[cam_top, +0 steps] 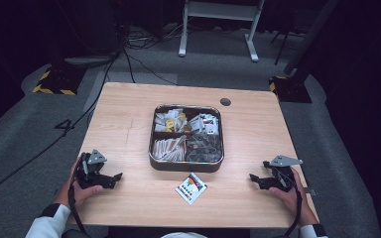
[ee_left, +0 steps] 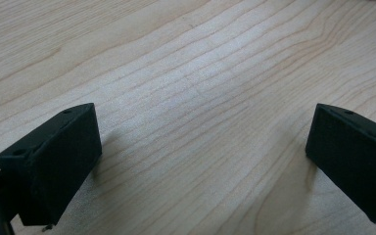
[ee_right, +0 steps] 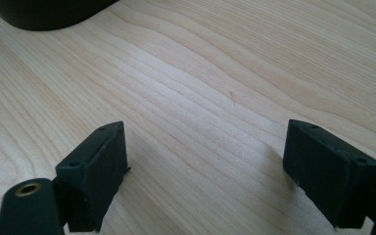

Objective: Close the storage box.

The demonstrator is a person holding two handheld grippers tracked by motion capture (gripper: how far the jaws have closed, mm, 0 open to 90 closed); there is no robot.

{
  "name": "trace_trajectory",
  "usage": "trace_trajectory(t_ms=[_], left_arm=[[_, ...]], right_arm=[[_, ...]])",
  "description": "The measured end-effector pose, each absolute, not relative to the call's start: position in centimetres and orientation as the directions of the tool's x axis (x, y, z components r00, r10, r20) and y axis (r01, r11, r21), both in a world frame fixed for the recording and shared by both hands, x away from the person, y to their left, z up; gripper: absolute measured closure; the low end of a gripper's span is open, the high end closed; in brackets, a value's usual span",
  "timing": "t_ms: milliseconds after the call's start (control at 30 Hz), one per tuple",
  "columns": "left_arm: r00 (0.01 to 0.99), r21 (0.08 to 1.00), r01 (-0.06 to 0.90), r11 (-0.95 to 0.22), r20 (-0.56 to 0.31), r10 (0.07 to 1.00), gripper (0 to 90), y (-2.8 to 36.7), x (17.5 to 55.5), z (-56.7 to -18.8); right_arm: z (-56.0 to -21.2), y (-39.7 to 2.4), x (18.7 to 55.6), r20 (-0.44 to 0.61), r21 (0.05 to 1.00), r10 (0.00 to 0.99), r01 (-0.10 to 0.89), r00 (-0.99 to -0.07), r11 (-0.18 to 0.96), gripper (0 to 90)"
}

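Print on packet (cam_top: 191,188) beside tray (cam_top: 186,166) unreadable.

Compartment tray (cam_top: 153,148) mid-table; packet (cam_top: 191,188) just before it.

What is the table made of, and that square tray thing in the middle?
The table looks like pale wood or a wood-look top: grain lines run across it, with a matte finish. The tray seems dark metal, since its rim glints, though shiny plastic is possible.

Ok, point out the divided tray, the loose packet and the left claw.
divided tray (cam_top: 186,165): high view, front wall.
loose packet (cam_top: 191,188): high view, its middle.
left claw (cam_top: 115,178): high view, between its tips.
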State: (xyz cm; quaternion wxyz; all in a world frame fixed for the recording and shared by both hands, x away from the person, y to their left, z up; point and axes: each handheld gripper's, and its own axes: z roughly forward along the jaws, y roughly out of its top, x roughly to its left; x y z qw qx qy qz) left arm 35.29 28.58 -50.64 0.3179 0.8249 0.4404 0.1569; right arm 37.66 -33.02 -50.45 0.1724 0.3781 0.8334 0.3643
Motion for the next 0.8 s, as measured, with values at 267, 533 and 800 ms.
trace_trajectory(t_ms=[267,533,800], left_arm=[[0.566,0.662,0.626,-0.412,-0.022,0.824,0.3,28.58,35.33,-50.64],[0.564,0.662,0.629,-0.408,-0.028,0.825,0.2,28.55,35.32,-50.65],[0.564,0.662,0.628,-0.409,-0.026,0.825,0.2,28.54,35.36,-50.65]], right_arm=[[-50.43,-33.02,37.68,-0.009,0.737,0.759,0.509,-0.651,0.445,16.8],[-50.43,-33.01,37.67,-0.009,0.737,0.759,0.509,-0.651,0.445,16.9],[-50.44,-33.01,37.70,-0.008,0.738,0.760,0.509,-0.650,0.443,16.8]])
